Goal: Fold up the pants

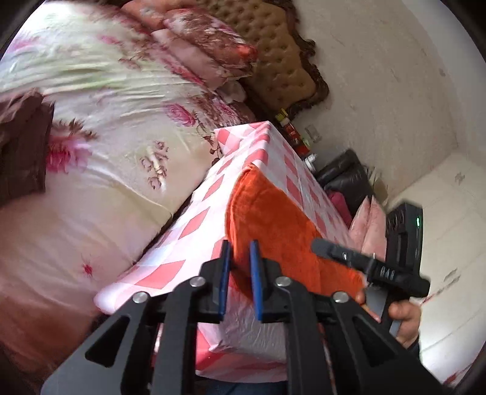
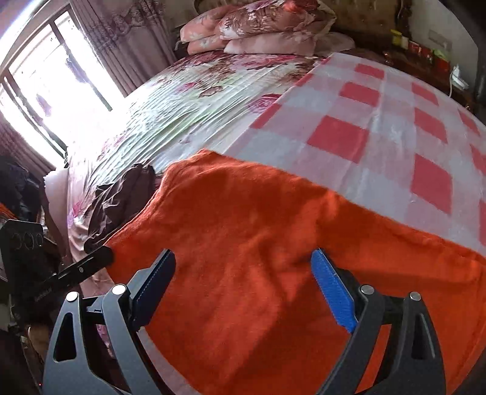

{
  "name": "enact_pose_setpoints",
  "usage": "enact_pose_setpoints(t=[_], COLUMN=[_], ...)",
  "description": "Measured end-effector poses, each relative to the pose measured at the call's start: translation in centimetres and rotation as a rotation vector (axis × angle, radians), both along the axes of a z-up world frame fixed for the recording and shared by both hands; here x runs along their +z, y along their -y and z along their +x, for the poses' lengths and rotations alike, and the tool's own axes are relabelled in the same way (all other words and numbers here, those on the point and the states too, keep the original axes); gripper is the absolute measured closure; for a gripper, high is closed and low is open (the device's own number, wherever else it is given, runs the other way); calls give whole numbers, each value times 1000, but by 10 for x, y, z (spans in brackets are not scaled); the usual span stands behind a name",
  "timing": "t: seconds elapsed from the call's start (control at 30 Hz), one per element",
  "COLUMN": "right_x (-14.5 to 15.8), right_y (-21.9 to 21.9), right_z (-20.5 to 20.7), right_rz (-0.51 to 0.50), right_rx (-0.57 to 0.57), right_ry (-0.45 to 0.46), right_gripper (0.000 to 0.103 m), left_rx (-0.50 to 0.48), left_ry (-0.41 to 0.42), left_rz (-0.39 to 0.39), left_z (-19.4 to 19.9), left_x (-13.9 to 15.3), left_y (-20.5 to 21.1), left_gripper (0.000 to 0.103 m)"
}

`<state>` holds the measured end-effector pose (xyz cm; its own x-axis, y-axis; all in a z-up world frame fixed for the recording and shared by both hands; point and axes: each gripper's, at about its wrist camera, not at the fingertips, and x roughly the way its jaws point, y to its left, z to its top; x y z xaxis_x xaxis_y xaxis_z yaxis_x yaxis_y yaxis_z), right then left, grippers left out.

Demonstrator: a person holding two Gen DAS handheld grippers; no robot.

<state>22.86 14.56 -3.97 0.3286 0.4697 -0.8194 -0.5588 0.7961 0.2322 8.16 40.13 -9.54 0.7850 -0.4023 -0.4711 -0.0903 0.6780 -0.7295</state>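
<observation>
Where the pants lie: spread flat as they are, the orange pants [image 2: 258, 231] cover the near part of the desk [image 2: 379, 127], on its pink-checked cloth.
Long axis: it seems to run along the desk's near edge, from the left hand-held gripper across to the right one.
Left hand-held gripper [image 1: 240, 258]: blue pads almost together at the pants' end edge; whether any fabric is pinched between them, I cannot tell.
Right hand-held gripper [image 2: 243, 264]: jaws spread wide, low over the middle of the cloth, holding nothing.
Nearer hand: both are close; the left sits at an edge, so I judge it better placed to lift.
Beyond: the bed [image 2: 182, 100] with floral sheets stands just beside the desk, pillows [image 2: 258, 27] at its head.
</observation>
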Motion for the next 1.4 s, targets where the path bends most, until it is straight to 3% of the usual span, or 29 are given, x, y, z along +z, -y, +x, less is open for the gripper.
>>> enact_pose_setpoints(t=[0.03, 0.1, 0.17, 0.27, 0.43, 0.5, 0.57, 0.7, 0.8, 0.93, 1.03, 1.13, 1.3, 1.4], right_x=[-1, -7, -8, -9, -10, -10, -10, -7, 8, 30, 35, 29, 9, 9], right_y=[0, 0, -1, -4, -2, -2, -3, -1, 14, 36, 51, 67, 87, 83], right_z=[-1, -3, -6, -9, -10, -10, -11, -8, 3, 19, 32, 41, 44, 35], right_rz=[-17, -30, -39, -54, -64, -68, -69, -43, 65, 227, 277, 257, 235, 172], right_rx=[9, 16, 19, 23, 26, 26, 26, 28, 17, 16, 29, 8, 28, 79], right_ry=[6, -2, 20, 35, 42, 46, 47, 18, -50, -156, -225, -235, -286, -247], right_gripper=[15, 14, 14, 14, 13, 13, 13, 14, 14, 14, 14, 14, 13, 14], left_rx=[-2, -10, 3, 26, -18, -35, -55, -53, -36, -16, -9, -83, -121, -108], left_ry=[-4, -4, -41, -52, -57, -58, -51, -16, 43, 93, 128, 159, 189, 192], left_rz=[-27, -92, -108, -177, -259, -244, -169, 96, 304, 659, 929, 1179, 1341, 1354], left_z=[0, -1, -1, -4, 0, 2, 4, -1, -7, -6, 2, 12, 6, 3], left_x=[-4, -10, -14, -25, -36, -33, -23, 17, 53, 82, 80, 51, 16, 11], left_y=[-3, -8, -12, -22, -23, -16, -8, 17, 52, 135, 208, 292, 343, 342], left_gripper=[76, 76, 74, 61, 62, 81, 90, 92, 92, 92, 92, 92, 93, 93])
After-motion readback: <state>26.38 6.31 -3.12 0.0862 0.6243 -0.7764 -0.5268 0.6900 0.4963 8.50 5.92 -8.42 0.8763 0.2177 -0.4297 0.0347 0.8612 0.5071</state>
